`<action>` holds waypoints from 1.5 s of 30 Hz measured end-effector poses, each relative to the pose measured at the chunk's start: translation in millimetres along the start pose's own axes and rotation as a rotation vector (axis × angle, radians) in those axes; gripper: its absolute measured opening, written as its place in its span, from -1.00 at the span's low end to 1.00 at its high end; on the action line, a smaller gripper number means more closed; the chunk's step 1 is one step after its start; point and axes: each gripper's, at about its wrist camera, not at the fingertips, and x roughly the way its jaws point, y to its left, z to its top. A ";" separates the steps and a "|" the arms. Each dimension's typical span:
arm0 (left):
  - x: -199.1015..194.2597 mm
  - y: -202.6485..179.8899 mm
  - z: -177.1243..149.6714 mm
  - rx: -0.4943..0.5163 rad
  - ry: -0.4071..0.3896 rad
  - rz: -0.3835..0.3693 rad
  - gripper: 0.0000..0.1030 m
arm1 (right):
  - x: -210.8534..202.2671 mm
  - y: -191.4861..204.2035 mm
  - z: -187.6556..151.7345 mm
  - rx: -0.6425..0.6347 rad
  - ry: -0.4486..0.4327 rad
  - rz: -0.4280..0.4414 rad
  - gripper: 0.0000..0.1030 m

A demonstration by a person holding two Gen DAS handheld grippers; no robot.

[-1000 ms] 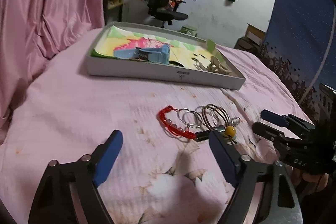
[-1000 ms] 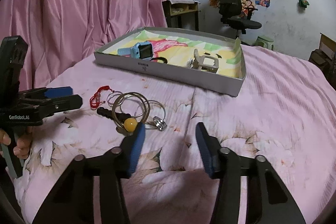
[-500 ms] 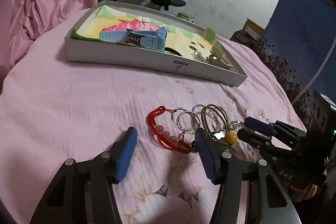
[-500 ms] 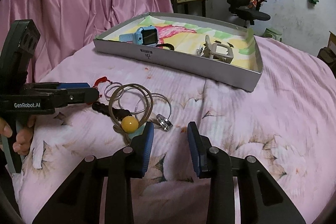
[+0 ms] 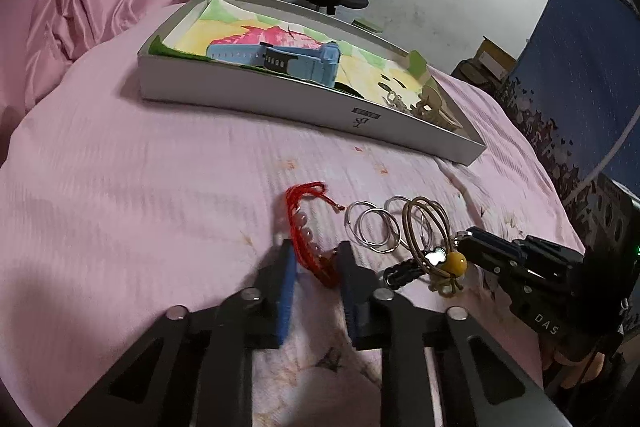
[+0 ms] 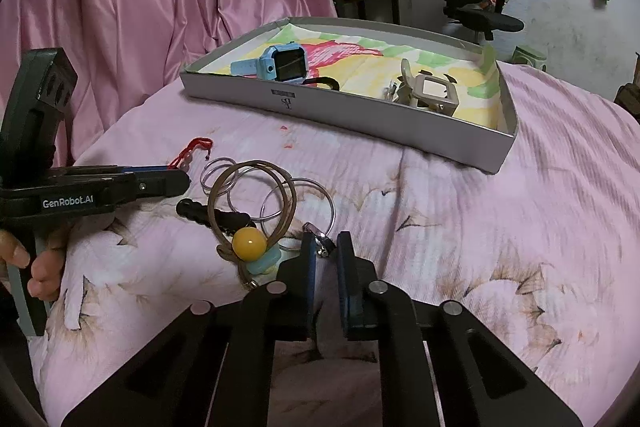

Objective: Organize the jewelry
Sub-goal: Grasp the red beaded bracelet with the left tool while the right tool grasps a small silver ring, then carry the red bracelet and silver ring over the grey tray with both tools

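On the pink bedspread (image 5: pixel 132 187), in the left wrist view, the left claw (image 5: pixel 314 259) is narrowed around the near end of the red beaded bracelet (image 5: pixel 304 227); its blue pads sit on either side of the cord, and whether they already pinch it is hard to tell. Just right of it lie the silver rings (image 5: pixel 374 227), tangled with a brown cord loop carrying a yellow bead (image 5: pixel 456 263). Farther off, the grey tray (image 5: pixel 280 95) holds a blue watch (image 5: pixel 288 61). In the right wrist view, the right claw (image 6: pixel 324 247) is nearly pressed together around a small metal ring (image 6: pixel 320 233) at the near edge of the pile, with a slim gap showing between the pads. The tray (image 6: pixel 360 111), beyond the pile, also holds a beige watch (image 6: pixel 434 93). The step in hand looks like picking pieces from the pile. Next, each claw likely needs to close fully, lift clear without dragging the tangled neighbours, and carry toward the tray.
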 end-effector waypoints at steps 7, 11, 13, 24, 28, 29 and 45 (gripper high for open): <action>-0.5 3.8 -0.9 -0.027 -0.015 -0.009 -0.88 | 0.2 -2.4 -0.1 0.009 -0.008 0.004 -0.87; -2.2 3.4 -1.5 -0.028 -0.030 -0.015 -0.89 | -2.0 -5.1 0.0 0.021 -0.020 0.007 -0.87; -3.2 2.8 -1.6 -0.027 -0.038 -0.017 -0.89 | -3.1 -6.6 1.0 0.027 -0.029 0.006 -0.87; -26.5 -10.7 -0.2 0.026 -0.147 -0.005 -0.89 | -20.5 -16.6 7.3 0.077 -0.153 0.016 -0.88; -32.6 -14.9 2.5 0.035 -0.180 0.001 -0.89 | -24.8 -17.8 11.8 0.082 -0.197 0.015 -0.87; -34.4 -16.4 4.4 0.039 -0.189 0.001 -0.89 | -25.1 -18.3 13.2 0.084 -0.205 0.015 -0.87; -42.7 -26.8 66.0 0.076 -0.356 0.026 -0.89 | -5.4 -16.7 67.9 0.060 -0.352 -0.018 -0.87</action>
